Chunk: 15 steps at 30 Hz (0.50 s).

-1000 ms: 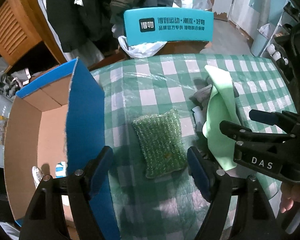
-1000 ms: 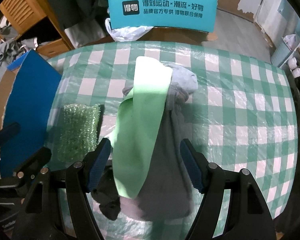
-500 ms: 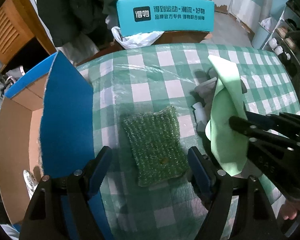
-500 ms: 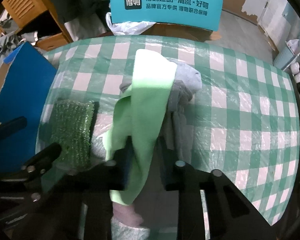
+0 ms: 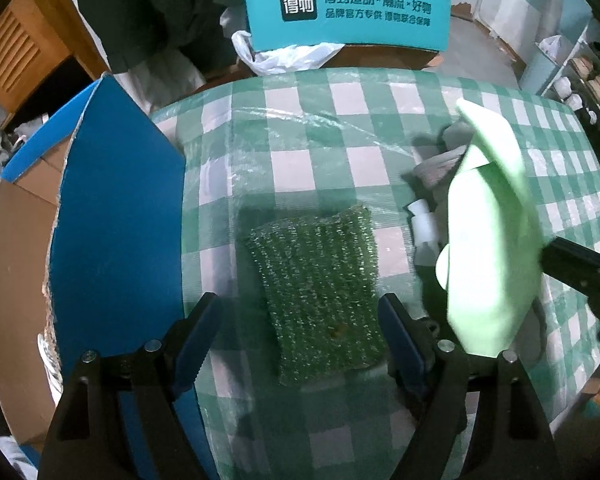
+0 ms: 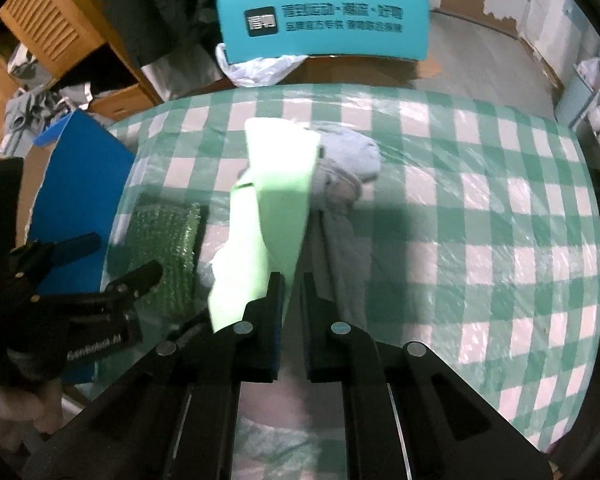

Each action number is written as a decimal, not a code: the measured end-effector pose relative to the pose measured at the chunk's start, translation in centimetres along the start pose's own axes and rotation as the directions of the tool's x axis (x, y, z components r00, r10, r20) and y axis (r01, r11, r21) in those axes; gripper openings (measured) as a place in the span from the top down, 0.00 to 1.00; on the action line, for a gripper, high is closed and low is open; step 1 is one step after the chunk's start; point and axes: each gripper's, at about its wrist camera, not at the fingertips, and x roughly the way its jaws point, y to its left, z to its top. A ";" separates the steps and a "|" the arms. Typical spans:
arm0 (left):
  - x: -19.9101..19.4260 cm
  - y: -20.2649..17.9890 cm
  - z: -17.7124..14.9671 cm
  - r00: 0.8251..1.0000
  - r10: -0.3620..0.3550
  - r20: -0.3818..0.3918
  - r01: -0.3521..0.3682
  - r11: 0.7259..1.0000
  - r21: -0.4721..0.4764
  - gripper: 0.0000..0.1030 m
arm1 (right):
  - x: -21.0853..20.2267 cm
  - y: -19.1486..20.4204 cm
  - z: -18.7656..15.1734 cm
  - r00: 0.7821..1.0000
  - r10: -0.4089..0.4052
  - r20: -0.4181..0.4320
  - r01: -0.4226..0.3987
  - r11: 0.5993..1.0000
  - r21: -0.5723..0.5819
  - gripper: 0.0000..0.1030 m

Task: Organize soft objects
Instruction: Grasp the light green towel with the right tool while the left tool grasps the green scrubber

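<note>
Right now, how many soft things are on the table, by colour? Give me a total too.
Dark green: 1, the scrubbing pad, lying flat between the open left claw fingers.
Light green: 1, the cloth, pinched in the right claw.
Grey: 1, the garment, bunched under the cloth.
Total: 3. A small white item beside the garment is too unclear to count.

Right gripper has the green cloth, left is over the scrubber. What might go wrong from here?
1. The green cloth drapes over the grey garment; lifting may drag it along.
2. The right gripper pinches only the cloth's edge, so it may slip.
3. The open left gripper hovers near the box flap.
</note>
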 end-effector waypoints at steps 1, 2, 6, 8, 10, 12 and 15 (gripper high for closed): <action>0.1 0.1 0.1 1.000 0.000 -0.002 0.000 1.000 -0.003 0.21 | 0.0 -0.4 -0.1 1.000 0.006 -0.004 -0.006 1.000 0.011 0.93; 0.2 0.1 0.1 1.000 0.000 -0.004 0.000 1.000 -0.006 0.21 | 0.1 -0.6 -0.1 1.000 0.013 -0.009 -0.012 1.000 0.017 0.93; 0.4 0.1 0.1 1.000 0.005 -0.009 -0.005 1.000 -0.008 0.21 | 0.8 -1.2 -0.2 1.000 0.023 -0.018 -0.022 0.998 0.052 0.76; 0.4 0.1 0.0 1.000 0.004 -0.011 -0.004 1.000 -0.009 0.21 | 0.8 -1.0 -0.3 1.000 0.024 -0.006 -0.024 0.999 0.049 0.60; 0.6 0.1 0.1 1.000 0.005 -0.015 -0.005 1.000 -0.008 0.21 | 0.9 -0.7 -0.2 1.000 0.024 0.002 -0.024 0.999 0.038 0.55; 0.7 0.2 0.0 1.000 0.007 -0.019 -0.007 1.000 -0.007 0.21 | 0.9 -0.4 0.0 0.999 0.031 0.008 -0.031 0.999 0.031 0.53; 0.9 0.4 0.1 1.000 0.007 -0.022 -0.008 1.000 -0.010 0.21 | 1.1 0.1 0.2 0.999 0.035 0.014 -0.036 0.999 0.022 0.53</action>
